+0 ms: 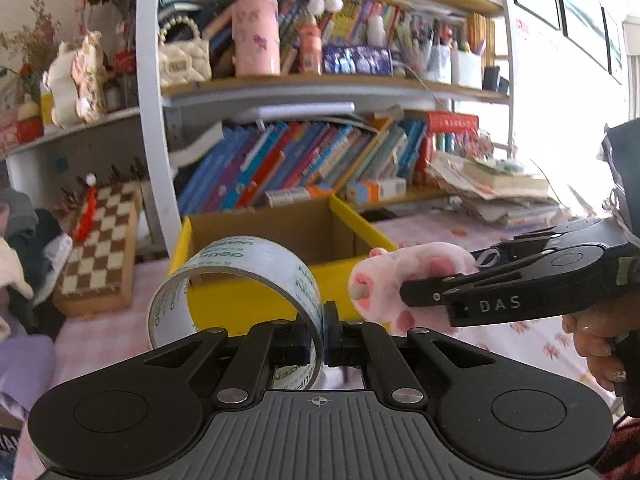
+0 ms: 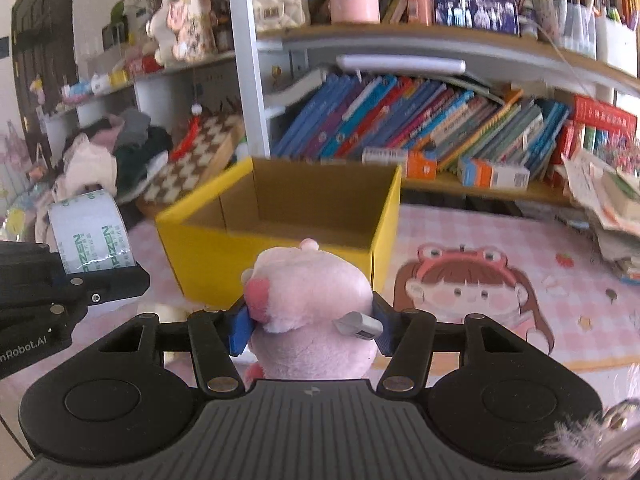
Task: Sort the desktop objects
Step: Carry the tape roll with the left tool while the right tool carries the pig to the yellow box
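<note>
The left gripper [image 1: 324, 344] is pinching the wall of a tape roll [image 1: 236, 288], held upright just short of the yellow box [image 2: 280, 216]; it is probably light and stiff but slick, so gripping through the ring suits it. The right gripper [image 2: 312, 328] is squeezing a pink plush [image 2: 308, 304] across its body, likely soft and light, hovering before the box.
</note>
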Demonstrator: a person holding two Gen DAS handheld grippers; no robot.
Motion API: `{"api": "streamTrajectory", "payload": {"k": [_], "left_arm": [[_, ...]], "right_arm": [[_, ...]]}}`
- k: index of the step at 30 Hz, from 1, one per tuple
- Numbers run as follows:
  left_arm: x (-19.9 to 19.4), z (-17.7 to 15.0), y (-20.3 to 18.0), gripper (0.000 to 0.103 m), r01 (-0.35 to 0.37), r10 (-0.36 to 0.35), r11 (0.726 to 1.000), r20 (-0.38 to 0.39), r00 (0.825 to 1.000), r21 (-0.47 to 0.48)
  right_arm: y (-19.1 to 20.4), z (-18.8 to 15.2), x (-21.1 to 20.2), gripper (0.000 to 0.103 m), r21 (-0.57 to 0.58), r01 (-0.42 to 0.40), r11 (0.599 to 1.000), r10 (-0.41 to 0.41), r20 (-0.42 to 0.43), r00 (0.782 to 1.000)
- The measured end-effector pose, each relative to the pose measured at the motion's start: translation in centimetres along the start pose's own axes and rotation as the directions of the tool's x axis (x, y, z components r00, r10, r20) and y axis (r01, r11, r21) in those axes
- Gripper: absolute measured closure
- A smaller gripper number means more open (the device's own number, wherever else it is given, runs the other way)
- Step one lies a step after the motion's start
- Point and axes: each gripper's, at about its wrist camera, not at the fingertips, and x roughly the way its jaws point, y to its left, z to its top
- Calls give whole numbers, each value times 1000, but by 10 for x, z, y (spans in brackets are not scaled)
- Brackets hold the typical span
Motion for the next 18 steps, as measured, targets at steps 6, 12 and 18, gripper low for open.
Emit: {"api": "streamTrajectory", "payload": {"k": [6, 12, 18], "left_arm": [[11, 28, 8, 98, -20, 19, 999, 36, 999, 28], [41, 54, 16, 98, -54, 51, 996, 48, 998, 64], [83, 72, 30, 98, -99, 98, 993, 26, 995, 60]], "right_arm": [[-8, 33, 8, 48, -29, -14, 999, 16, 62, 998], [-16, 66, 32, 48, -55, -28, 998, 33, 89, 995], [-20, 90, 72, 47, -115, -29, 993, 40, 87, 995]]}}
